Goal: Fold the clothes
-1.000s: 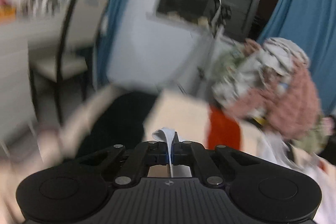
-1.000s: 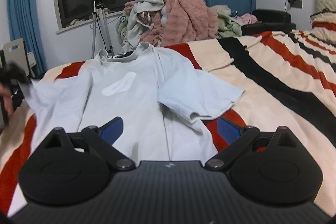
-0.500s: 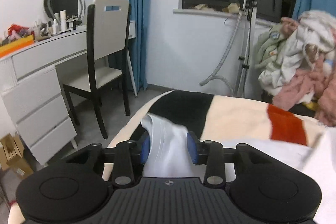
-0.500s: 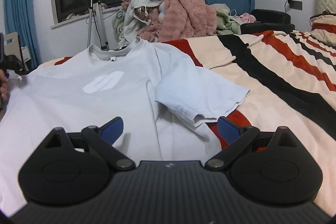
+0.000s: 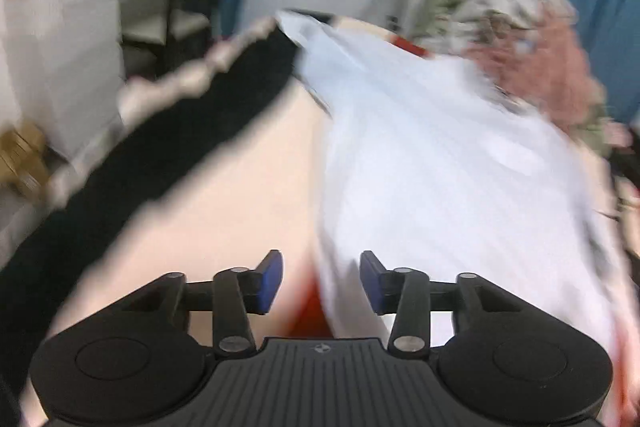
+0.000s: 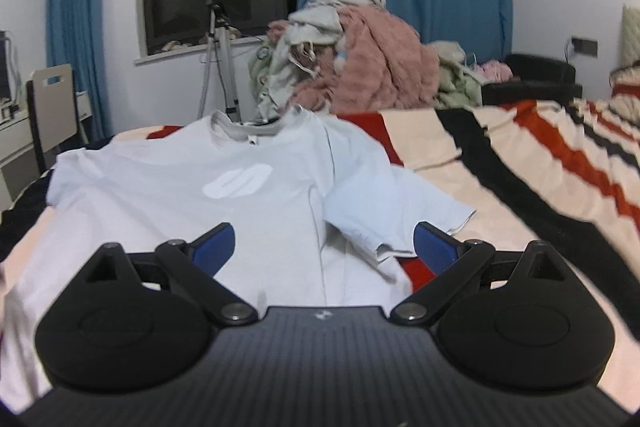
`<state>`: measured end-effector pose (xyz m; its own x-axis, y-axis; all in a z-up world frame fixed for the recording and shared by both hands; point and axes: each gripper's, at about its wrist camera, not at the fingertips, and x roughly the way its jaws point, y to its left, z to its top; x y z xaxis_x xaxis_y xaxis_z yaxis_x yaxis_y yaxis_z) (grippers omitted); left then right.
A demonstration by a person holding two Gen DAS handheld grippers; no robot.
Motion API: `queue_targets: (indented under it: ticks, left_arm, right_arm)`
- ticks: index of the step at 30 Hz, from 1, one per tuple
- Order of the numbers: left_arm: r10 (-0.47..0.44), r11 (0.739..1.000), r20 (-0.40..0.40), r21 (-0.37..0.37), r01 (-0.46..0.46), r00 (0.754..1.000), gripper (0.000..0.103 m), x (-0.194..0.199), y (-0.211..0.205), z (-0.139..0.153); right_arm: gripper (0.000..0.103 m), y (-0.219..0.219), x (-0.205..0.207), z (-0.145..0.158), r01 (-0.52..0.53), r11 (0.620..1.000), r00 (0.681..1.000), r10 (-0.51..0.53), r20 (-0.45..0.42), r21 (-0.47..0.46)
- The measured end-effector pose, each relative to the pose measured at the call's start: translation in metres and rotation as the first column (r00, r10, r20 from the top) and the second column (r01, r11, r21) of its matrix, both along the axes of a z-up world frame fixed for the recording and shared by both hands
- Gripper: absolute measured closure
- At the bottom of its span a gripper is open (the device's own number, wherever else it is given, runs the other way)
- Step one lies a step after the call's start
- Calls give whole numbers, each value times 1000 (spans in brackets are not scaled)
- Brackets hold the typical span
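T-shirt [image 6: 256, 195] now flat on bedspread [image 6: 520, 179], freed from left gripper [image 5: 320, 281].

left wrist view blurs t-shirt [image 5: 440, 163]

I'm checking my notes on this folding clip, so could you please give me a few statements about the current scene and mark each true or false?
1. The white T-shirt lies spread on the striped blanket. True.
2. The right gripper is clamped on a sleeve. False: its jaws stand wide open and hold nothing.
3. The left gripper is open. True.
4. The shirt's sleeve on the right of the right wrist view is folded neatly across the chest. False: it sticks out sideways, crumpled.
5. A heap of clothes sits beyond the shirt's collar. True.
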<state>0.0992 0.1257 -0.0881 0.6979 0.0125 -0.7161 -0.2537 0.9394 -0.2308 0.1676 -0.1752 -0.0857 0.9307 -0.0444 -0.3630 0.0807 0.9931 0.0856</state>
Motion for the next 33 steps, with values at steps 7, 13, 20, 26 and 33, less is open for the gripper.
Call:
queue_targets:
  ticks: [7, 13, 20, 26, 33]
  left_arm:
    - [-127, 991, 20, -41, 128, 992, 56, -89, -43, -7]
    - [-207, 976, 58, -57, 210, 977, 53, -94, -64, -4]
    - [-134, 991, 119, 7, 134, 984, 53, -94, -53, 7]
    - [-197, 979, 120, -28, 201, 973, 53, -97, -58, 11]
    - [-286, 955, -60, -104, 279, 956, 53, -59, -78, -24]
  right_arm:
    - [6, -10, -51, 30, 6, 1000, 1000, -6, -12, -5]
    - [6, -13, -82, 44, -27, 1000, 999, 27, 21, -4]
    - [6, -10, -79, 38, 9, 997, 1000, -8, 5, -77]
    - [6, -16, -81, 37, 18, 998, 1000, -18, -3, -53]
    - [6, -12, -78, 33, 7, 998, 1000, -8, -18, -68]
